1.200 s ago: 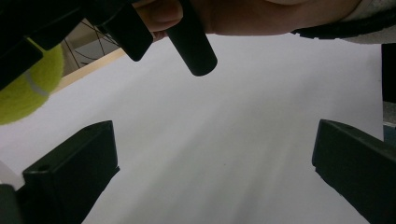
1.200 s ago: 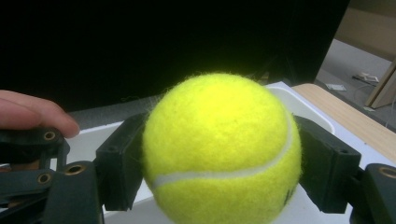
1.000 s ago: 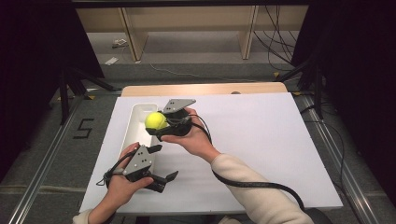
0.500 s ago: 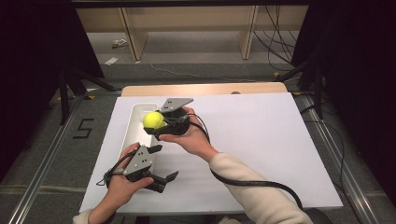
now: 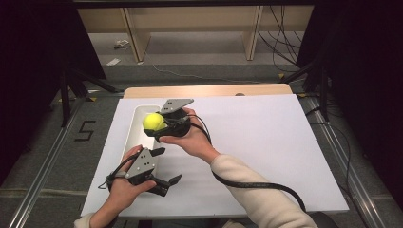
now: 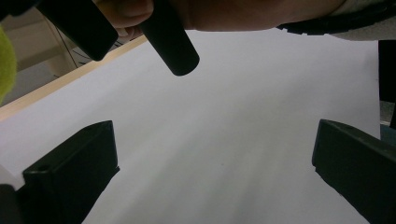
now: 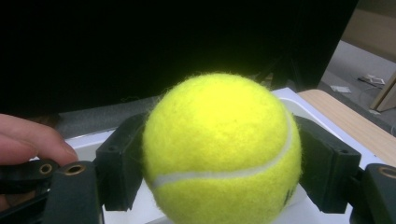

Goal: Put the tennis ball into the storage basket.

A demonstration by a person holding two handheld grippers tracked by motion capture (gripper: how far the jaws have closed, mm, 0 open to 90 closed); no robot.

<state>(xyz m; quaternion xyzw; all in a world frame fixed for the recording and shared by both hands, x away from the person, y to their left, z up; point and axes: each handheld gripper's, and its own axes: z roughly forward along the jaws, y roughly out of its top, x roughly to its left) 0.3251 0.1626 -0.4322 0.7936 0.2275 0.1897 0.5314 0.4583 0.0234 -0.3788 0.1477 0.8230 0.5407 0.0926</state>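
Right gripper [image 5: 159, 124] clamped on tennis ball [image 5: 153, 122] above white tray [image 5: 134, 135]; left gripper [image 5: 164, 166], at six o'clock, jaws apart.

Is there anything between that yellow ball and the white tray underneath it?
Nothing visible. The right gripper holds the tennis ball between its jaws just above the white tray, and the tray part below looks bare. The left gripper sits open, off to the side.

right tool [image 5: 159, 127]: black jaws, grey three-cornered plate, black cable | left tool [image 5: 164, 168]: same | sleeve [image 5: 256, 199]: cream
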